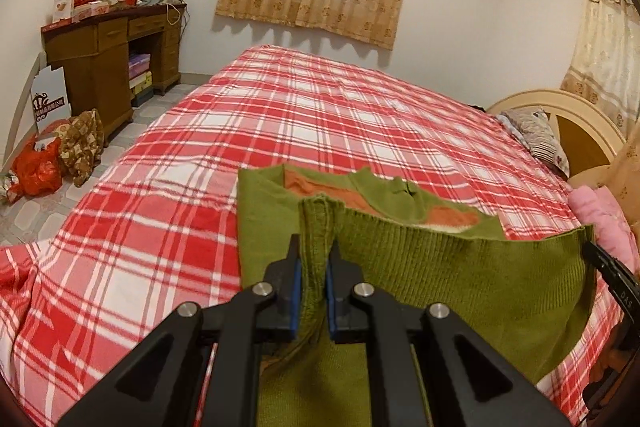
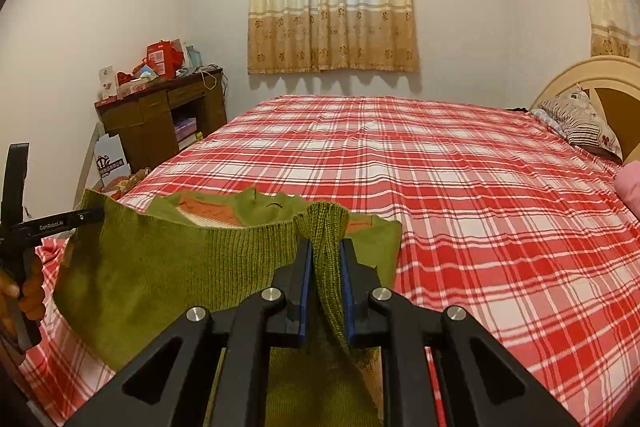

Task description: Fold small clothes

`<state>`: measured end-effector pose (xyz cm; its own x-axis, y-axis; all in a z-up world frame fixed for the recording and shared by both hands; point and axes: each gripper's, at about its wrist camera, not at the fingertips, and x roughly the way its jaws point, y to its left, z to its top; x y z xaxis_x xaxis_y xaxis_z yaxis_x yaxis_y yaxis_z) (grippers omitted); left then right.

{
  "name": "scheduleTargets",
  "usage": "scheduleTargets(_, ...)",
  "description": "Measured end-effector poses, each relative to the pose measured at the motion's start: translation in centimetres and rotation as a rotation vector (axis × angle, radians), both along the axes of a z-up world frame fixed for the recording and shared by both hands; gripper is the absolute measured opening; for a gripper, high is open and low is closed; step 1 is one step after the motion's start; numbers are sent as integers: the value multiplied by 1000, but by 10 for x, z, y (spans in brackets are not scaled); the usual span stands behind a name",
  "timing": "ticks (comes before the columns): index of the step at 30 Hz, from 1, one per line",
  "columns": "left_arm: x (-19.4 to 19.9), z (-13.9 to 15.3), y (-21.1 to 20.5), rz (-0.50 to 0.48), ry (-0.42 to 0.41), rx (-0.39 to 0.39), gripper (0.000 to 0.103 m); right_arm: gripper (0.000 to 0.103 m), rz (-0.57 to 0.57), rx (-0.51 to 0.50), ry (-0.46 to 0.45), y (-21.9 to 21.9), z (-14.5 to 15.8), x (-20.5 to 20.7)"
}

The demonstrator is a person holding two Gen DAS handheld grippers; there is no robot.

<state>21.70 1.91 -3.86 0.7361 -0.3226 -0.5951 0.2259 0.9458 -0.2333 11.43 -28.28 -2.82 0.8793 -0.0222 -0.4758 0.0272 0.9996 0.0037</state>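
Left tongs: clamped on a bunched ribbed edge of the green sweater, which stands up between the blue pads.
Right tongs: likewise pinched tight on the other end of that same ribbed edge; in the left wrist view their tip shows at the knit's right-hand corner.
Sweater, place: one edge hangs lifted between the two tongs, sagging a little in the middle; the rest lies on the red plaid bed just beyond and below them, an orange patch showing ahead of the held edge.
Progress: I judge the fold as under way but not laid; the held edge is up off the bed and has not yet been set down over the far part. Carrying it across, releasing and any further folds are left.
Held edge, state: ribbed hem or cuff band, I cannot tell which.
Count, left to right: one brown bench with red bags on top, far left of the tongs; one sweater; one bed; one patterned pillow far right; two tongs; pink cloth at the right edge, number of items unclear.
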Motion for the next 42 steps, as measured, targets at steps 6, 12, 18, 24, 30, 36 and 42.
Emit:
scheduleTargets(6,30,3,-9,21,9,2,10,13,0,-8,13,-6,0,39)
scheduleTargets(12,60,4,-16,40,29,-22,10,12,-22,-8,23,-15,-3,80)
scheduleTargets(18,93,3,-30,69,21,-6,10,12,-50,-17,43,-26,-14,127)
scheduleTargets(24,132,-17,-40,123,46,22,10,11,-93,-3,92,-39,-42,179)
scheduleTargets(30,160,-61,-44,214,119,109,10,11,-144,-36,192,-46,-91,214)
scheduleTargets(36,168,-72,-39,269,167,137,25,12,-245,15,265,-68,-102,223)
scheduleTargets(42,168,-75,-18,311,212,45,53,12,-253,173,270,-92,-106,217)
